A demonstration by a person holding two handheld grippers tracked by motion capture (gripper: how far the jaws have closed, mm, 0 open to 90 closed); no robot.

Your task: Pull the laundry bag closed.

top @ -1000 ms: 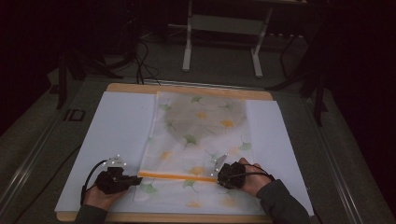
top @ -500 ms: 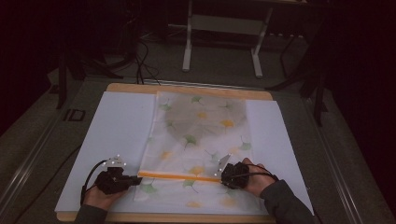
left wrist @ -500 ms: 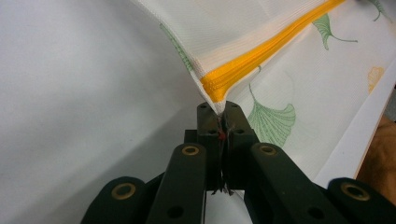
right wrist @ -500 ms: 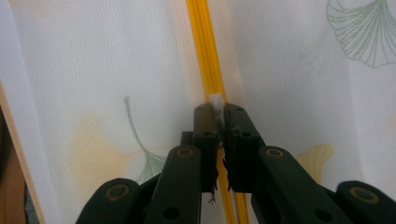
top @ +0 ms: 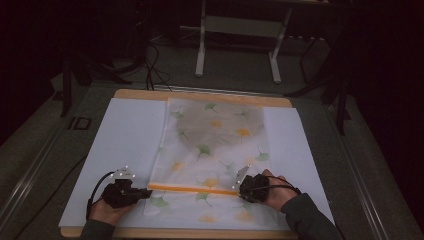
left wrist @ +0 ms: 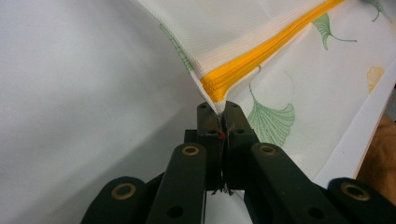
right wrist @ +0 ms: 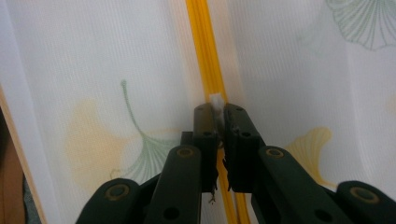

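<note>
The mesh bag (top: 212, 155) lies flat mid-table, its orange zipper (top: 192, 188) running left–right along the near part, with the left gripper (top: 146, 191) and right gripper (top: 240, 192) each pinching one zipper end, jaws pressed together.

The room is dim, its upper corners nearly black. A wooden worktop (top: 145, 94) fills the lower middle of the frame, covered by a white sheet (top: 125, 135). Grey floor (top: 235, 75) surrounds it. At the top centre stands a pale metal frame (top: 239, 30) on two legs; dark cables (top: 152, 65) trail at upper left.
</note>
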